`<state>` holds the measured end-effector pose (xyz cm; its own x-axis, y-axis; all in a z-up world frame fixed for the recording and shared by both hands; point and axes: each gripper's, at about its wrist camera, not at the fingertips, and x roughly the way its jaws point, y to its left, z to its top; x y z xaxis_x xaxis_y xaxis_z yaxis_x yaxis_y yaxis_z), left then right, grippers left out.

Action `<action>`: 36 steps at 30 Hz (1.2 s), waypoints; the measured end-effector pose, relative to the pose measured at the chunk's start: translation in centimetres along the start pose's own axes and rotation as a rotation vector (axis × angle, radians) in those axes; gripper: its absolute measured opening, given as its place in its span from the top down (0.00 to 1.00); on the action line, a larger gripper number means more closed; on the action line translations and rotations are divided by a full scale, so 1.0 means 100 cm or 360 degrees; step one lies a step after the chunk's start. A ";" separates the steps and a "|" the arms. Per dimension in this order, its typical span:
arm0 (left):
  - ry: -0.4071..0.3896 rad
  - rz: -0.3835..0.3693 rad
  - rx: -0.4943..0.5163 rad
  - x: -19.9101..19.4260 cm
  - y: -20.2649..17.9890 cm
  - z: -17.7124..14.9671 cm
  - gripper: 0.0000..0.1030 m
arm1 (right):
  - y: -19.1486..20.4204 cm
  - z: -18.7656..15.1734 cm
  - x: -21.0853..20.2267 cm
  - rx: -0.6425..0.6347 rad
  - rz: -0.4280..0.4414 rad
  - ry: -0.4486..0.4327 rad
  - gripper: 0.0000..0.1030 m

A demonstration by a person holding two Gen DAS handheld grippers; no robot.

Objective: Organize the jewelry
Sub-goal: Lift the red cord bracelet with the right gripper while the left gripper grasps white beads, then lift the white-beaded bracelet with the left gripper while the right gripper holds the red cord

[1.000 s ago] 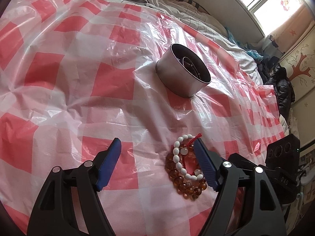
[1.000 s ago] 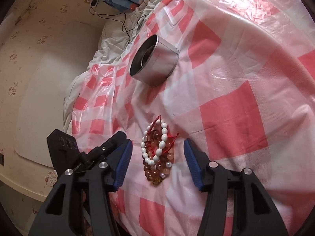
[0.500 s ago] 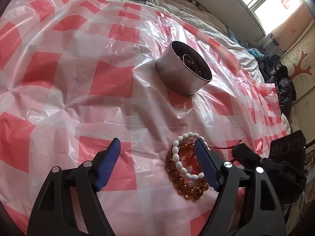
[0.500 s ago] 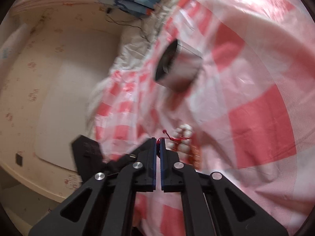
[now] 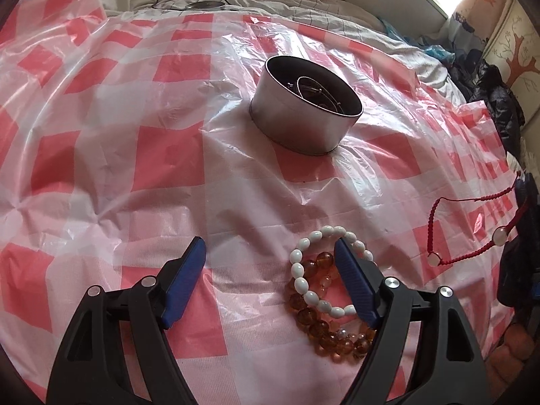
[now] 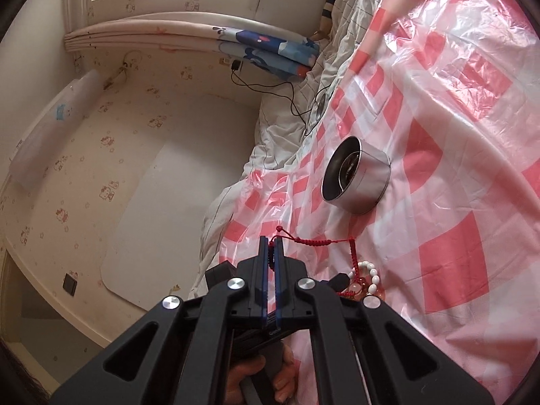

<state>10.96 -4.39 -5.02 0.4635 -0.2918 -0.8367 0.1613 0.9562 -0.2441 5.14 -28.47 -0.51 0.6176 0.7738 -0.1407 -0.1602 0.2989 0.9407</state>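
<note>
A white bead bracelet [image 5: 300,270] lies on an amber bead bracelet [image 5: 314,324] on the checked sheet. My left gripper [image 5: 269,248] hangs open just above them, its right finger over the two rings and its left finger over bare sheet. My right gripper [image 6: 270,241] is shut on a red cord bracelet [image 6: 317,242], which trails from its tips down toward the white beads [image 6: 369,276]. In the left wrist view the same red cord [image 5: 499,235] hangs stretched in the air at the right edge. A round metal tin [image 5: 305,125] with jewelry inside stands further back.
The red-and-white plastic sheet [image 5: 168,155] covers a bed with wrinkled white bedding behind. A black cable and a small round metal lid [image 5: 206,5] lie at the far edge. Dark clothes [image 5: 499,101] pile up at the right. A wall and a window fill the right wrist view's left.
My right gripper closed on the red cord bracelet and lifted it off the bead pile, up and to the right. My left gripper stayed open and slid slightly over the beads.
</note>
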 end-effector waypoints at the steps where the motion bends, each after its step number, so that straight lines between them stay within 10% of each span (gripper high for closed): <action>1: -0.0004 -0.0002 0.0012 0.001 -0.001 0.001 0.28 | -0.001 0.001 0.000 0.0006 0.0002 0.0000 0.96; 3: -0.0013 -0.0029 0.0028 0.003 -0.004 0.004 0.34 | -0.002 0.001 0.001 0.0012 0.0002 0.0001 0.96; 7: 0.0041 -0.0085 0.0016 0.009 -0.004 0.005 0.83 | -0.003 0.003 0.000 0.0017 -0.0002 -0.0004 0.96; 10: 0.0068 -0.0128 -0.0034 0.009 0.001 0.006 0.93 | -0.004 0.004 -0.001 0.0020 0.0001 -0.0010 0.96; 21: -0.0044 -0.0447 -0.0366 -0.015 0.042 0.007 0.94 | -0.005 0.004 -0.001 0.0028 -0.0002 -0.0010 0.96; 36: 0.0116 -0.0354 -0.0335 0.012 0.036 0.002 0.78 | -0.009 0.002 0.001 0.0066 0.0001 0.0001 0.96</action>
<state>12.28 -1.27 -6.77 0.3722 -0.4993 -0.7824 0.0646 0.8549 -0.5148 5.49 -28.83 -1.34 0.6168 0.7745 -0.1401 -0.1285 0.2747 0.9529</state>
